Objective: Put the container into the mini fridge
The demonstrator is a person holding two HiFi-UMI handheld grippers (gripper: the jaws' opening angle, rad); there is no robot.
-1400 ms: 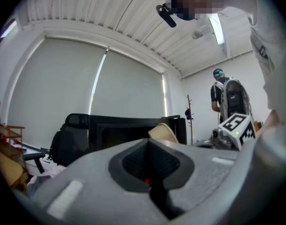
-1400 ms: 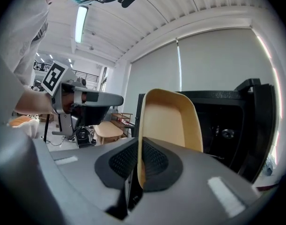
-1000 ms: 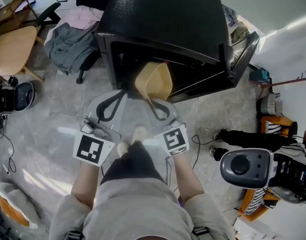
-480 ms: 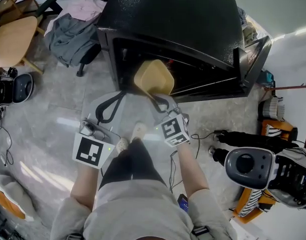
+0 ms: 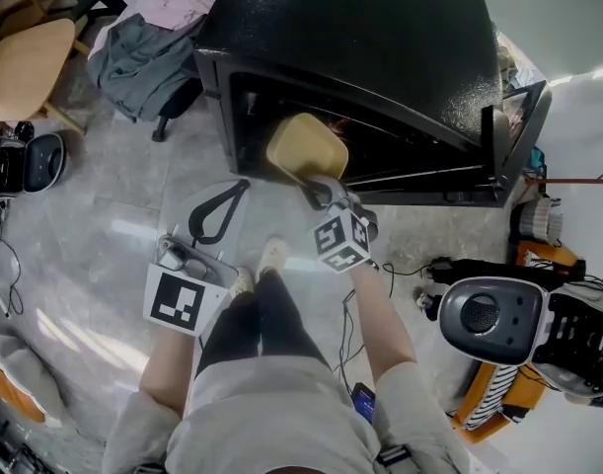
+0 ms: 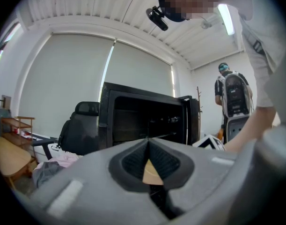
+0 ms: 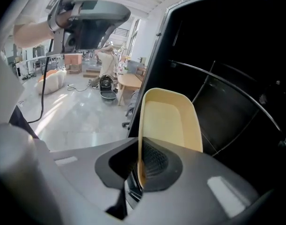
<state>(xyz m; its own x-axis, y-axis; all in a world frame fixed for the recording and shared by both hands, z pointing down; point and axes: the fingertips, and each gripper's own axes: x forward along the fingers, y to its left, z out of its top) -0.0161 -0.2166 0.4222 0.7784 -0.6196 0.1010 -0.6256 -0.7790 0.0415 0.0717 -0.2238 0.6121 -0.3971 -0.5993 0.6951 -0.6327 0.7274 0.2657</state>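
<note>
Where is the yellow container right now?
In the middle of the head view, the yellow container is held by the right gripper at the open front of the black mini fridge.

No words or numbers are legible; only coded square markers (image 5: 179, 301) on the left gripper (image 5: 240, 188) and right gripper (image 5: 317, 190).

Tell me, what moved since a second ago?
The right gripper, still shut on the yellow container, reached forward, carrying it closer into the mini fridge opening. The left gripper stayed low, shut and empty; the door stayed open.
</note>
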